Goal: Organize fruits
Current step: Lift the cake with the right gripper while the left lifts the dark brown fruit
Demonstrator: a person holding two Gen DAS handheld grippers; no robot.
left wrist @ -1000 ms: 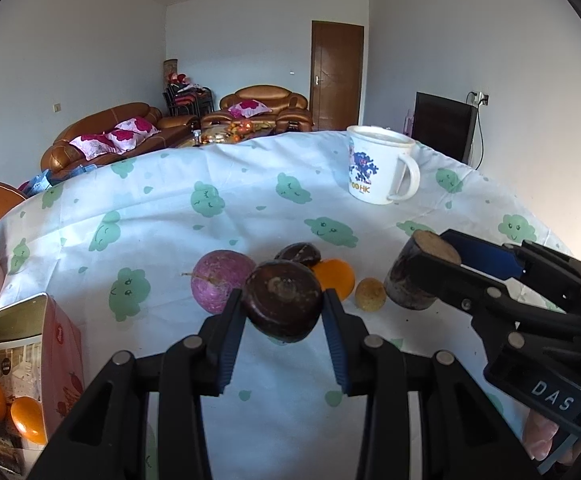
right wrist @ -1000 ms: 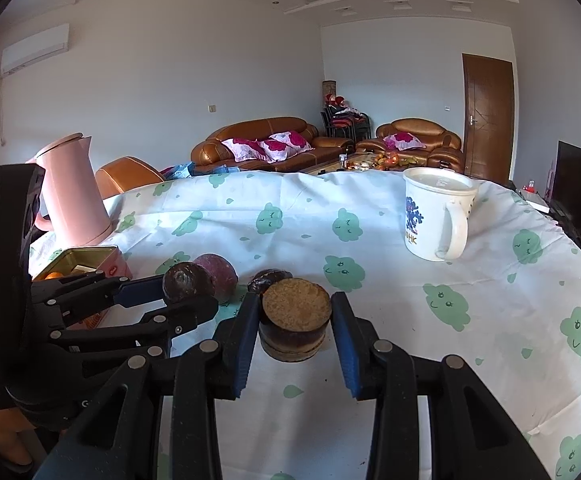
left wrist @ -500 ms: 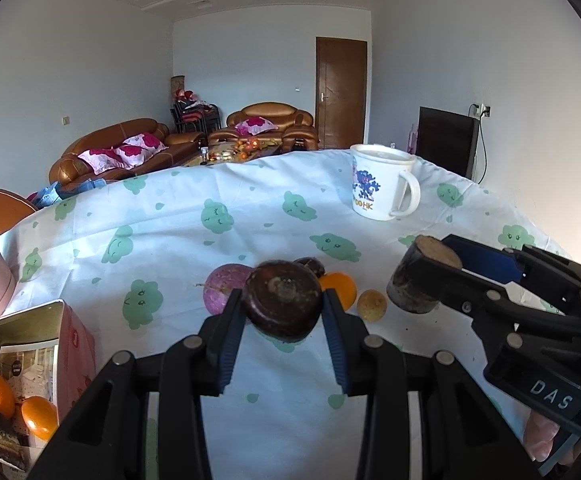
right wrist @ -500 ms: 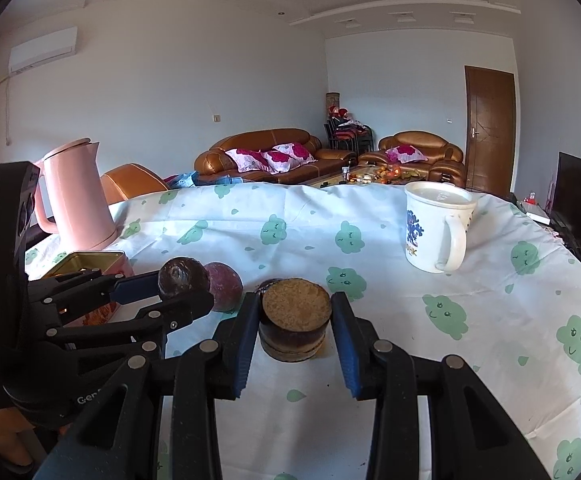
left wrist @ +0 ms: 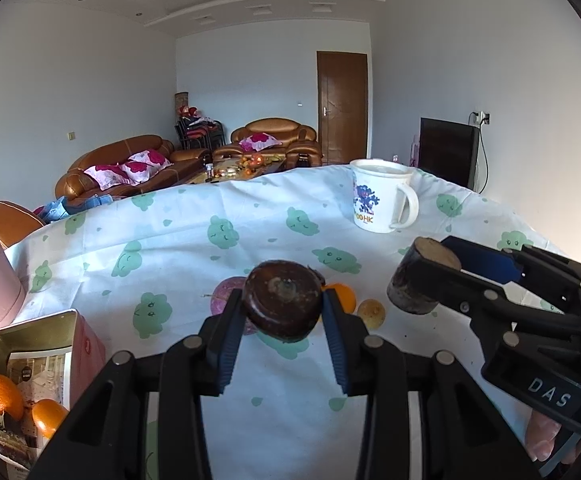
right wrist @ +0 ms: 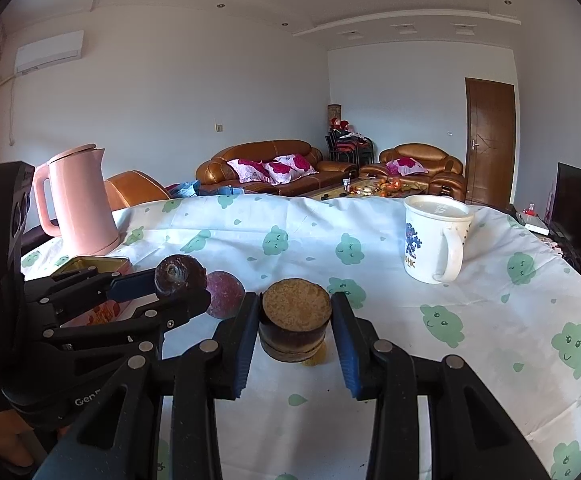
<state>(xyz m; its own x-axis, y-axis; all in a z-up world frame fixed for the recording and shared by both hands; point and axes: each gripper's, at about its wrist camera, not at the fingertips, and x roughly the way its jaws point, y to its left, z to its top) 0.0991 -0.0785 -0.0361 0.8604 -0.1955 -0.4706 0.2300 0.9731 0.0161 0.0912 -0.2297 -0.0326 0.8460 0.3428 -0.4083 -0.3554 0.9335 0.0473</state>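
My left gripper (left wrist: 282, 312) is shut on a dark brown round fruit (left wrist: 282, 305), held above the table. My right gripper (right wrist: 295, 320) is shut on a dark fruit half with a tan cut face (right wrist: 295, 318), also held above the table. On the cloth below lie a purple fruit (left wrist: 223, 300), an orange (left wrist: 344, 295) and a small yellow-brown fruit (left wrist: 371, 313). An open tin box (left wrist: 30, 340) at the left holds two oranges (left wrist: 4, 396). Each gripper shows in the other's view: the right one (left wrist: 422, 280) and the left one (right wrist: 178, 280).
A white mug (left wrist: 382, 200) stands at the far right of the table. A pink kettle (right wrist: 80, 200) stands at the far left behind the tin box. The cloth (left wrist: 250, 216) is white with green cloud prints. Sofas and a door lie beyond.
Both grippers have risen with their fruits still held; the table and the fruits on it sit lower and farther in both views.
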